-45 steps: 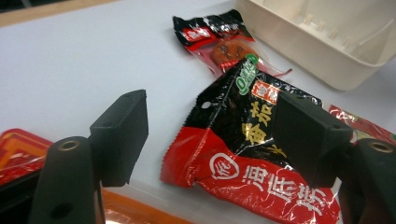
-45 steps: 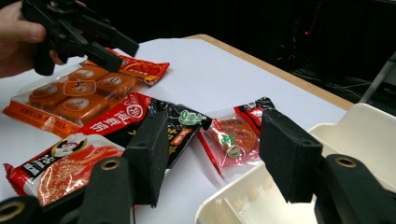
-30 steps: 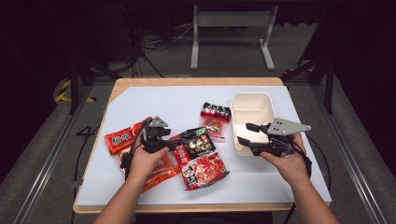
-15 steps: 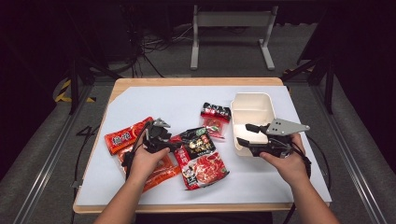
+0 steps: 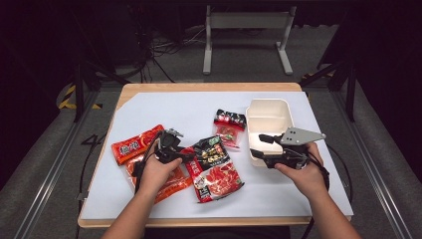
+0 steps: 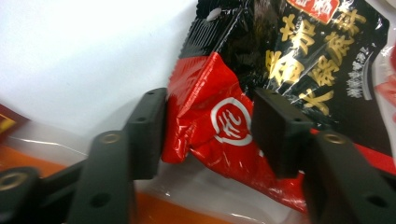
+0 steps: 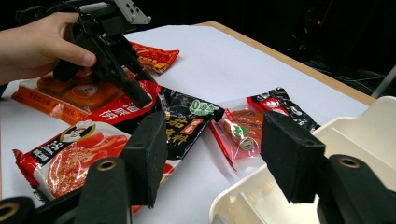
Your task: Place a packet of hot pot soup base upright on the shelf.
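A black packet with gold writing and a red corner (image 5: 211,153) lies at the table's middle, overlapping a bigger red packet (image 5: 217,178). My left gripper (image 5: 185,155) points down at that red corner (image 6: 219,126). Its jaws have just been closing and stand either side of the corner, a gap still between them and the foil slightly buckled (image 7: 123,109). My left gripper (image 6: 208,130) is open. My right gripper (image 5: 258,144) hovers open over the near left rim of a white container (image 5: 268,117), with nothing between its fingers (image 7: 212,140).
A red packet (image 5: 137,144) lies at the left and an orange one (image 5: 169,183) under the left hand. A small clear-and-black packet (image 5: 229,127) sits beside the container. White sheet covers the wooden table (image 5: 199,86); dark floor and stands lie beyond.
The left gripper has tipped down a little onto the packet's red corner and its jaws have narrowed. The right hand and gripper have stayed put.
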Action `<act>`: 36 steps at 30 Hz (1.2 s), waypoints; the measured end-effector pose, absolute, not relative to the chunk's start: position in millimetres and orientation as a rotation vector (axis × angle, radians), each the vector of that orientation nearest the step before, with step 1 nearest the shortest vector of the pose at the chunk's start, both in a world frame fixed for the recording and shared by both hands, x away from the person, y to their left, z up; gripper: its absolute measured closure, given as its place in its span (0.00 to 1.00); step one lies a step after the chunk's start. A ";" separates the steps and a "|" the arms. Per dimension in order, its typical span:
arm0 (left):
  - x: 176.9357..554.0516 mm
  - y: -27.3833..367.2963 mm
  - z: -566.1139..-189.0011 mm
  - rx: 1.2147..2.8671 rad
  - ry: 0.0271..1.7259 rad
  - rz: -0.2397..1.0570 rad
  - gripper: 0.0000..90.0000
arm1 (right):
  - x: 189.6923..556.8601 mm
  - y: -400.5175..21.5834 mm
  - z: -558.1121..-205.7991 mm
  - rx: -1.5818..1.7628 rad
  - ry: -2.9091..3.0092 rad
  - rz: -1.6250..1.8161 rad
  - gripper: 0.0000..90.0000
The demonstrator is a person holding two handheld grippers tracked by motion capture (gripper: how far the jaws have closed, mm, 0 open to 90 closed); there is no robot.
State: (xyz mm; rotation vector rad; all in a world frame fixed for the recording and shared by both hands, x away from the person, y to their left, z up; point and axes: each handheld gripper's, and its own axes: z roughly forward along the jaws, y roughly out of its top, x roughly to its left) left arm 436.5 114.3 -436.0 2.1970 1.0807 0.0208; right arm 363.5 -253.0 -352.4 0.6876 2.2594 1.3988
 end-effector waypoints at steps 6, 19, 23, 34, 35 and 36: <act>434.5 116.8 -435.5 2.170 1.108 -0.008 0.75 | 363.5 -252.0 -353.1 0.688 2.260 1.391 0.46; 424.9 118.2 -425.4 2.122 1.093 0.062 0.95 | 363.1 -252.3 -352.2 0.684 2.255 1.385 0.46; 421.9 118.0 -420.6 2.100 1.069 0.097 0.95 | 362.6 -252.8 -351.4 0.677 2.248 1.385 0.46; 404.4 118.4 -392.1 2.031 0.961 0.135 0.96 | 358.8 -251.8 -345.7 0.657 2.232 1.385 0.46; 402.7 117.9 -390.1 2.026 0.956 0.135 0.96 | 358.3 -251.7 -344.9 0.655 2.229 1.388 0.46; 400.2 117.7 -385.7 2.022 0.934 0.144 0.96 | 357.8 -251.7 -344.1 0.655 2.229 1.388 0.46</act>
